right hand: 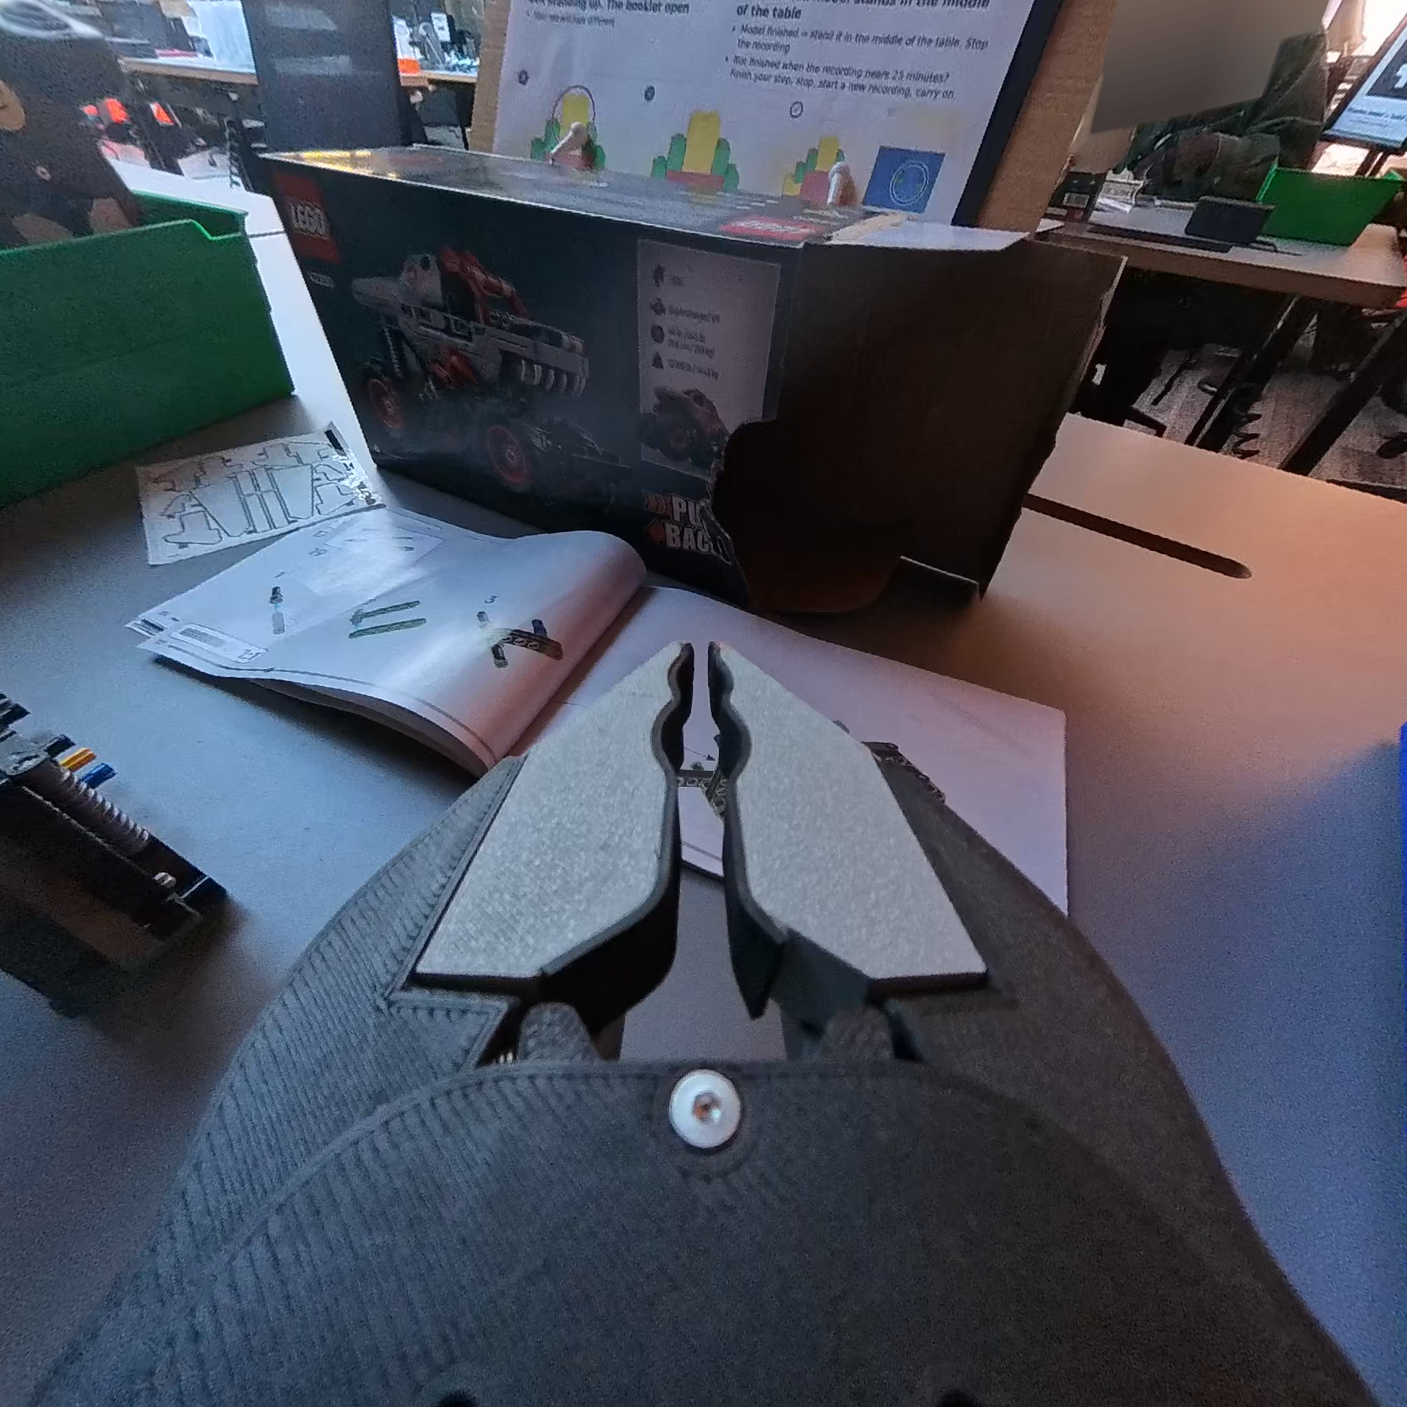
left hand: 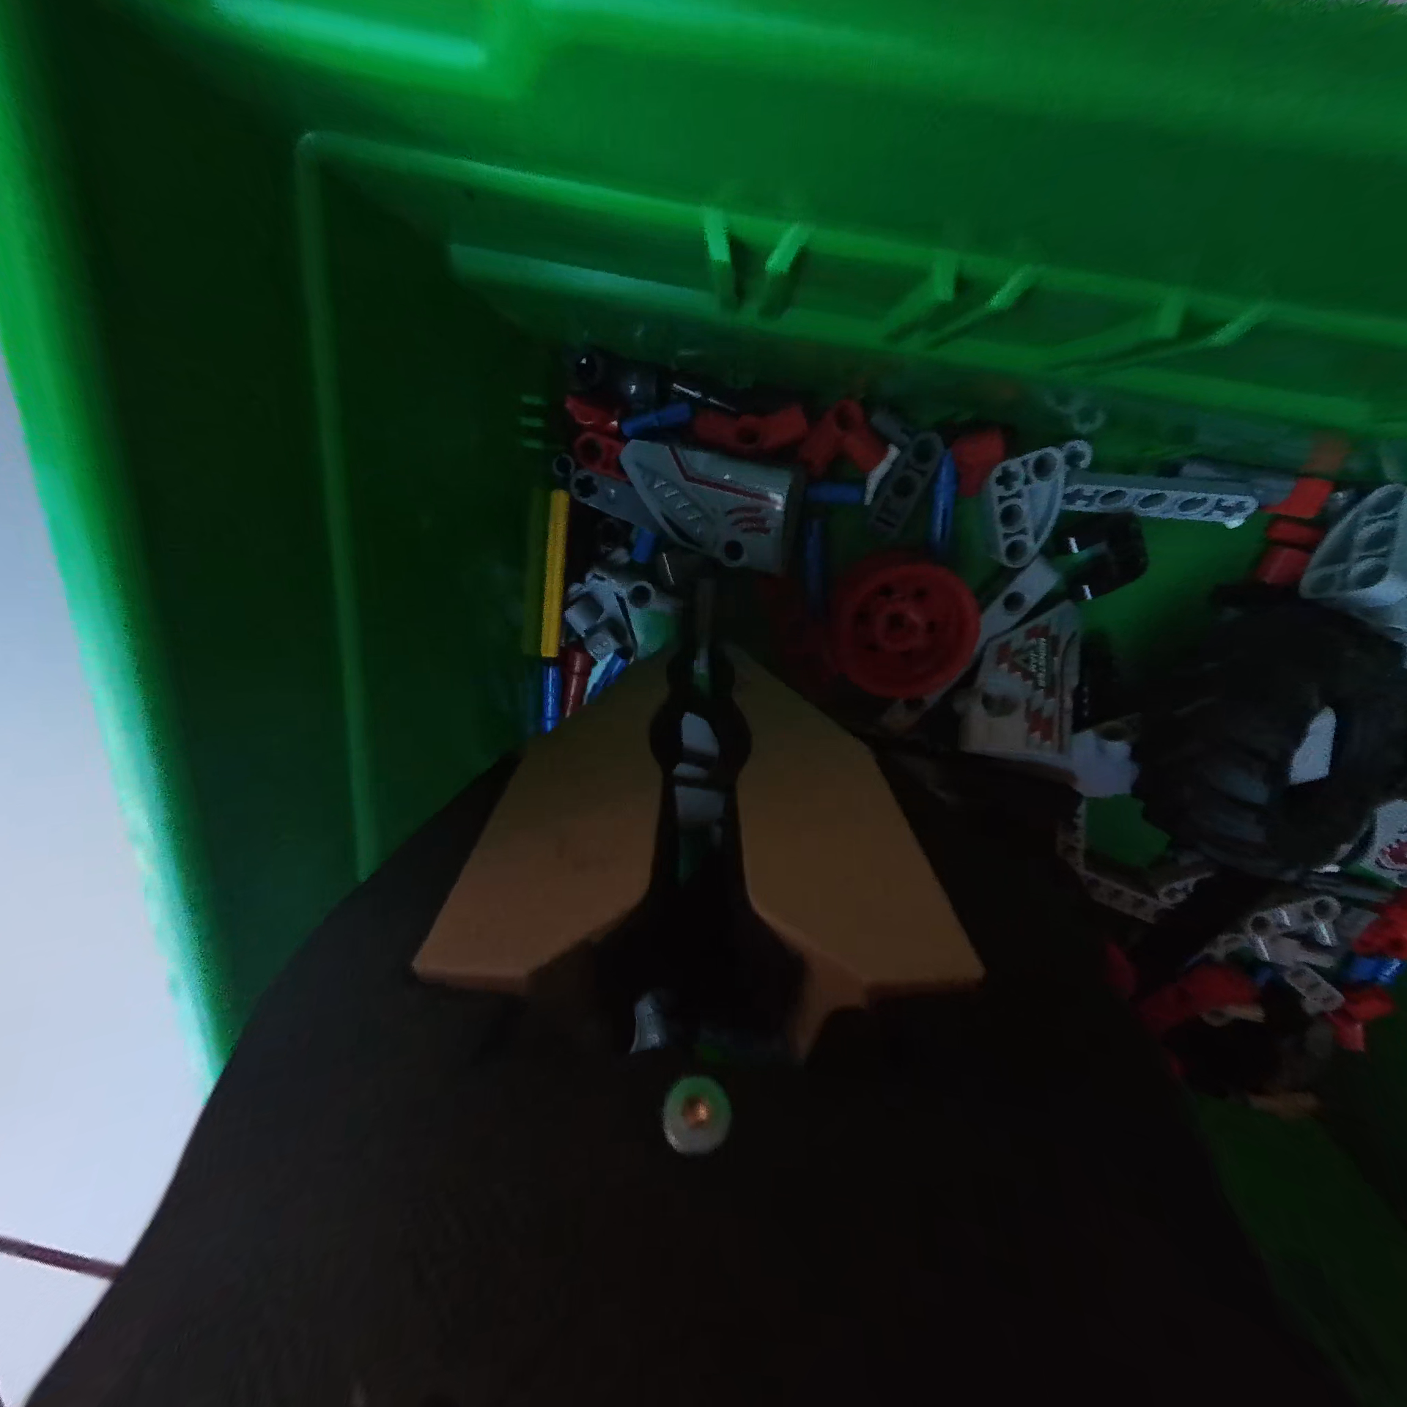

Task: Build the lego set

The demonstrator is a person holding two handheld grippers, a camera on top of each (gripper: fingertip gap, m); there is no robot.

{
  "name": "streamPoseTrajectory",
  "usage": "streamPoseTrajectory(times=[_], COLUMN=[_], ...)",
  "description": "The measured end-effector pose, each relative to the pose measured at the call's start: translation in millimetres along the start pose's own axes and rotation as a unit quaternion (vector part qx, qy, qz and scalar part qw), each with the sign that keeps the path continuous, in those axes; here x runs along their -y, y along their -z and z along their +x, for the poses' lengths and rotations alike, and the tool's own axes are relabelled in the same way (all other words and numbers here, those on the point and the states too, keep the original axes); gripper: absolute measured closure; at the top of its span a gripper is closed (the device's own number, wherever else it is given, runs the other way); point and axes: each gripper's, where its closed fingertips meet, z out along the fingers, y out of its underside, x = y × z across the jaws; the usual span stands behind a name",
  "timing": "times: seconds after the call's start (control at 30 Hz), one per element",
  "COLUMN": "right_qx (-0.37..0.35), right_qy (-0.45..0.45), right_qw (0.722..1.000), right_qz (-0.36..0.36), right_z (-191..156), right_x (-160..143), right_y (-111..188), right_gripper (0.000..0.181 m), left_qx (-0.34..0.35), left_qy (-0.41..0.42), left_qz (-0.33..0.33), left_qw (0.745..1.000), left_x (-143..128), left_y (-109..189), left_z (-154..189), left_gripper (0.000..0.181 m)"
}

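Deep inside a green plastic bin (left hand: 426, 472) of loose red, grey and blue lego pieces (left hand: 875, 579), the left gripper (left hand: 702, 661) pinches a thin dark axle (left hand: 702, 609), apparently mid-pick; lifting it clear seems next. Over the open instruction booklet (right hand: 426, 632), the right gripper (right hand: 701, 647) waits nearly closed, empty.

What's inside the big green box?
The green bin holds loose pieces: a red wheel, a black tyre, a yellow axle, grey panels, and small blue and red pins. The left gripper covers whatever lies beneath it.
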Motion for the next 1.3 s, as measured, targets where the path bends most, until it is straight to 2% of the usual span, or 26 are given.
streamPoseTrajectory(times=[0.03, 0.13, 0.2, 0.3, 0.37, 0.43, 0.53, 0.67, 0.8, 0.9, 1.13, 1.3], right_qx=[0.001, 0.002, 0.000, -0.003, 0.010, 0.042, 0.111, 0.194, 0.275, 0.280, 0.316, 0.311], right_qy=[0.000, 0.001, 0.006, 0.016, 0.014, 0.021, 0.028, 0.026, -0.004, -0.009, -0.023, -0.014], right_qw=[1.000, 1.000, 1.000, 1.000, 0.999, 0.995, 0.983, 0.967, 0.942, 0.933, 0.919, 0.921], right_qz=[0.001, 0.004, 0.008, 0.023, 0.050, 0.088, 0.140, 0.161, 0.192, 0.225, 0.236, 0.235], right_z=[-0.3, -1.3, -1.5, -1.7, -10.3, -34.6, -89.8, -157.8, -207.5, -217.9, -225.2, -225.9], right_x=[0.5, 1.8, 4.3, 12.5, 29.5, 58.2, 97.5, 127.3, 152.0, 161.0, 152.2, 148.7], right_y=[0.4, 1.2, 2.7, 7.0, 11.6, 16.6, 18.3, 12.2, 15.9, 21.9, 44.8, 51.3], right_gripper=[0.181, 0.181, 0.181, 0.181, 0.180, 0.181, 0.181, 0.181, 0.175, 0.173, 0.172, 0.173], left_qx=[0.005, 0.020, 0.038, 0.031, 0.013, 0.009, 0.018, 0.007, -0.039, -0.058, -0.076, -0.075], left_qy=[-0.002, 0.002, 0.011, 0.043, 0.044, 0.025, 0.002, -0.053, -0.085, -0.093, -0.097, -0.113], left_qz=[-0.003, 0.009, 0.040, 0.137, 0.206, 0.262, 0.309, 0.373, 0.412, 0.426, 0.436, 0.431], left_qw=[1.000, 1.000, 0.998, 0.989, 0.977, 0.965, 0.951, 0.926, 0.906, 0.898, 0.892, 0.892], left_x=[-1.9, -3.4, 1.0, 21.0, 41.0, 64.6, 102.6, 158.1, 199.9, 218.7, 239.6, 253.4], left_y=[0.7, 13.0, 32.2, 69.0, 93.3, 115.6, 145.1, 179.5, 189.2, 186.5, 184.4, 178.6], left_z=[0.5, 1.8, -0.6, 6.6, 22.0, 42.4, 80.9, 152.3, 212.0, 236.1, 261.7, 276.8], left_gripper=[0.178, 0.179, 0.178, 0.179, 0.179, 0.179, 0.179, 0.179, 0.179, 0.179, 0.179, 0.180])
